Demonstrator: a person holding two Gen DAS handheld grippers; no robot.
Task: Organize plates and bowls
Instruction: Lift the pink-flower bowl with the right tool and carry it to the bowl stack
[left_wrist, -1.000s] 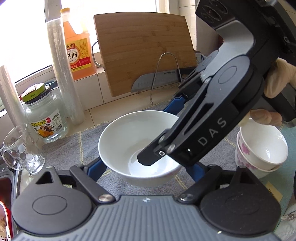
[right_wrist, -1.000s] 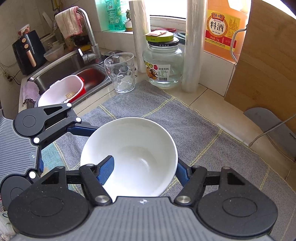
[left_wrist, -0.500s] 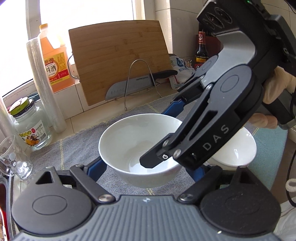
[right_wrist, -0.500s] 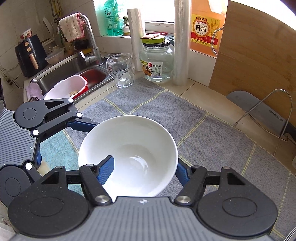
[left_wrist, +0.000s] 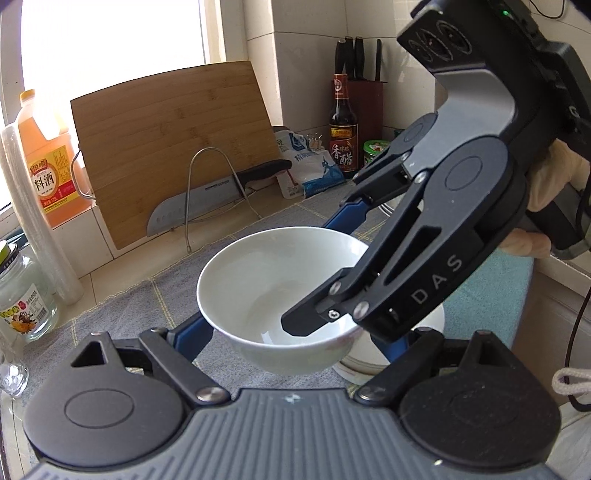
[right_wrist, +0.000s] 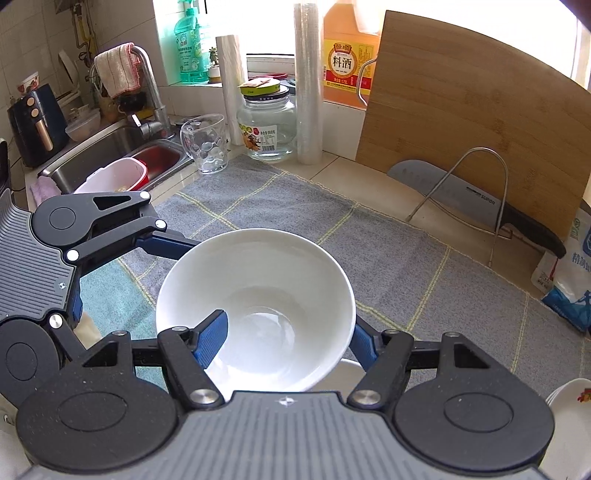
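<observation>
A white bowl (left_wrist: 269, 291) is held in the air between both grippers; it also shows in the right wrist view (right_wrist: 258, 295). My left gripper (left_wrist: 295, 339) straddles the bowl's body from the near side, fingers against its walls. My right gripper (right_wrist: 288, 339) pinches the bowl's rim, one blue finger (right_wrist: 210, 338) inside and one outside. In the left wrist view the right gripper (left_wrist: 417, 266) reaches in from the right. Just below the bowl sit other white bowls (left_wrist: 373, 358), mostly hidden. A floral white bowl stack (right_wrist: 570, 400) is at the lower right.
A grey checked mat (right_wrist: 388, 254) covers the counter. A bamboo cutting board (left_wrist: 173, 147), knife (left_wrist: 218, 192) and wire rack stand behind. A glass jar (right_wrist: 267, 129), glass cup (right_wrist: 207, 144), sink (right_wrist: 110, 155), vinegar bottle (left_wrist: 343, 129) and salt bag (left_wrist: 310, 166) surround the mat.
Both grippers have carried the bowl to the right along the mat. The floral bowl stack has passed from beside the bowl to beneath it. The grips have not changed.
</observation>
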